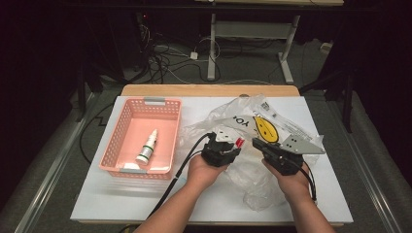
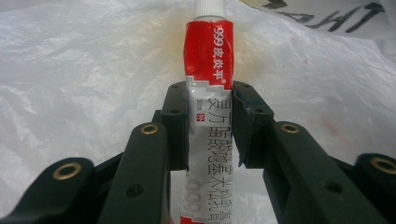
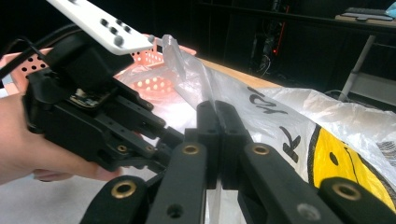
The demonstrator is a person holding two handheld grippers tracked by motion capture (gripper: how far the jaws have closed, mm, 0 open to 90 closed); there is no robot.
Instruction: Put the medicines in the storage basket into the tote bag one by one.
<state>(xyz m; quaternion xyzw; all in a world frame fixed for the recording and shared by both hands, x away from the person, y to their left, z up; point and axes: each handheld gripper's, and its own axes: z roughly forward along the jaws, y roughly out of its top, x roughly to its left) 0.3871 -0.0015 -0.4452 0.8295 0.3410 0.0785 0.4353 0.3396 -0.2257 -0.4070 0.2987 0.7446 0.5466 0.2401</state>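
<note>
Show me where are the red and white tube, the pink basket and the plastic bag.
red and white tube (image 2: 208, 56): left gripper view, red upper body.
pink basket (image 1: 154, 101): high view, far rim.
plastic bag (image 1: 245, 106): high view, crumpled far edge.

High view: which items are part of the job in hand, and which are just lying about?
In the job:
- red-and-white tube, clamped in the left gripper
- plastic bag, film pinched by the right gripper
- pink basket, beside the bag

Just lying about:
- small white bottle, lying in the basket
- cables on the floor
- table legs behind
</note>
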